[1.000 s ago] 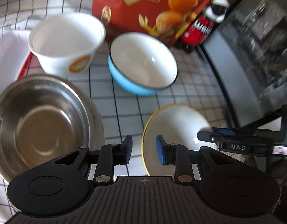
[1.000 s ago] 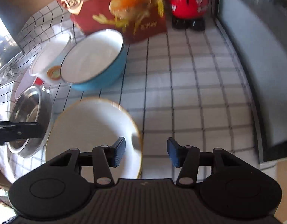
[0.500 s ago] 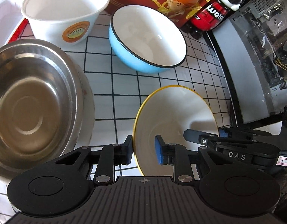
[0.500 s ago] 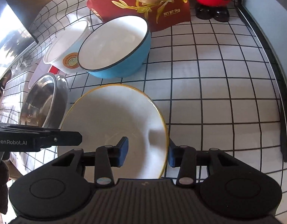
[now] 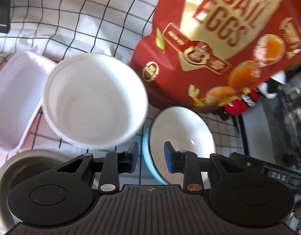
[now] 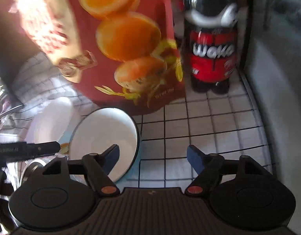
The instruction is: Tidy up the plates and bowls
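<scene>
A blue bowl with a white inside (image 5: 181, 135) sits on the checked cloth just ahead of my left gripper (image 5: 149, 155), whose open jaws straddle its near left rim. It also shows in the right wrist view (image 6: 103, 137). A white paper bowl (image 5: 93, 101) stands to its left, and a steel bowl (image 5: 29, 166) lies at the lower left. My right gripper (image 6: 152, 158) is wide open and empty, with its left finger over the blue bowl. The yellow-rimmed plate is out of view.
A red quail egg bag (image 5: 219, 45) stands right behind the bowls, also in the right wrist view (image 6: 119, 45). A red and black bottle (image 6: 211, 47) stands beside it. A white tray (image 5: 11, 101) lies at the left. A grey appliance wall (image 6: 277, 98) bounds the right.
Both grippers have moved forward, away from the yellow-rimmed plate, toward the blue bowl and the bag. The plate has dropped out of both views. The right gripper has opened wider.
</scene>
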